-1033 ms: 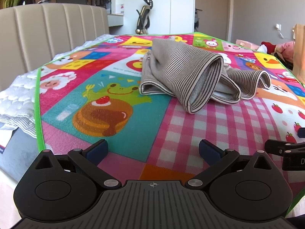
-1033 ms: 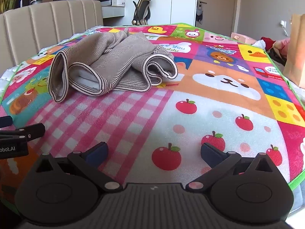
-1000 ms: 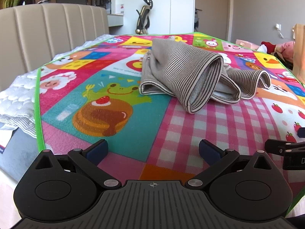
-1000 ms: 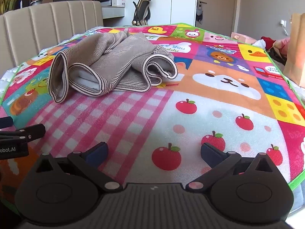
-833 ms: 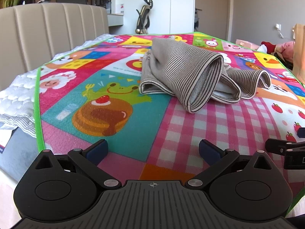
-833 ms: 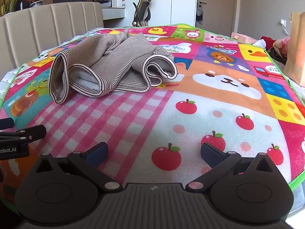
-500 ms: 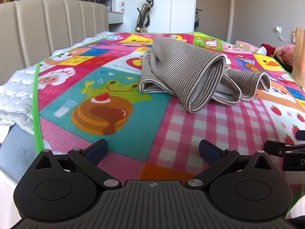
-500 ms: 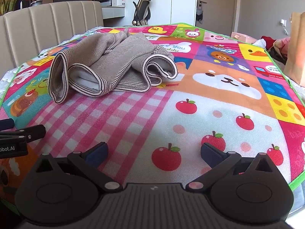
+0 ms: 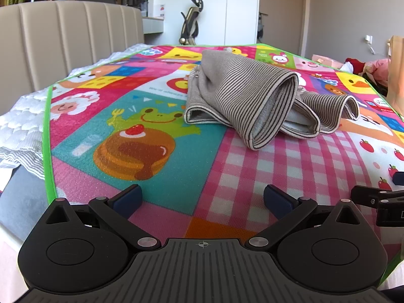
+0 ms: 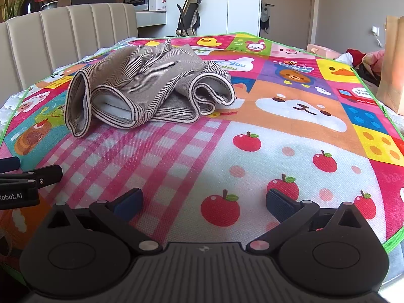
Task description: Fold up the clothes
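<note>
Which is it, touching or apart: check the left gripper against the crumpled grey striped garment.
Apart. The left wrist view shows bare colourful play mat between the open left gripper and the grey striped garment.

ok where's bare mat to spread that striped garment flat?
Free: the pink check patch and apple patch, between the striped garment and both open tools, left tool and right tool. The dog-face panel is also bare. Crowded: the paper bag at the right edge.

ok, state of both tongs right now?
Left tongs: open, holding nothing, short of the striped garment.
Right tongs: open, holding nothing, over the play mat.
</note>
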Motion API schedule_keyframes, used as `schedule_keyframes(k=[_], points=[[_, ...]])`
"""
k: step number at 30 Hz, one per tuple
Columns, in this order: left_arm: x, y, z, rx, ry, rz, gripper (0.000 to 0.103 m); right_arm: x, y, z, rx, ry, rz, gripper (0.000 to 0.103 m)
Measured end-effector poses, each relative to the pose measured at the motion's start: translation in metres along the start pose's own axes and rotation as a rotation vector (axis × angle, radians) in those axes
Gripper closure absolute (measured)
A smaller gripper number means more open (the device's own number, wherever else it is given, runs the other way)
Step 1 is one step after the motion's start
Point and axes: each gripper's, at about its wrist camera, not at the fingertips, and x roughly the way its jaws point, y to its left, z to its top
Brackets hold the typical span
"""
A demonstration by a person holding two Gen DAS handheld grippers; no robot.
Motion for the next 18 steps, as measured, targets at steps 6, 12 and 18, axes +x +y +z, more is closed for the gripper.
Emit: schedule_keyframes(k=[6,12,18], points=[[0.0003,-0.0013,-0.0009,0.004,0.0,0.005,0.0,0.0002,-0.001,-0.0003,-0.007,-0.008,0.006,0.0],[0.0001,-0.0016,-0.0021,0.009,-0.004,0.006,0.0,0.0057,-0.0039,-0.0045,-0.096,-0.102,0.049,0.0],[0.0007,-0.0034,-0.0027,0.01,-0.011,0.014,0.0,0.0053,-0.006,-0.009,-0.112,-0.145,0.067,0.0]])
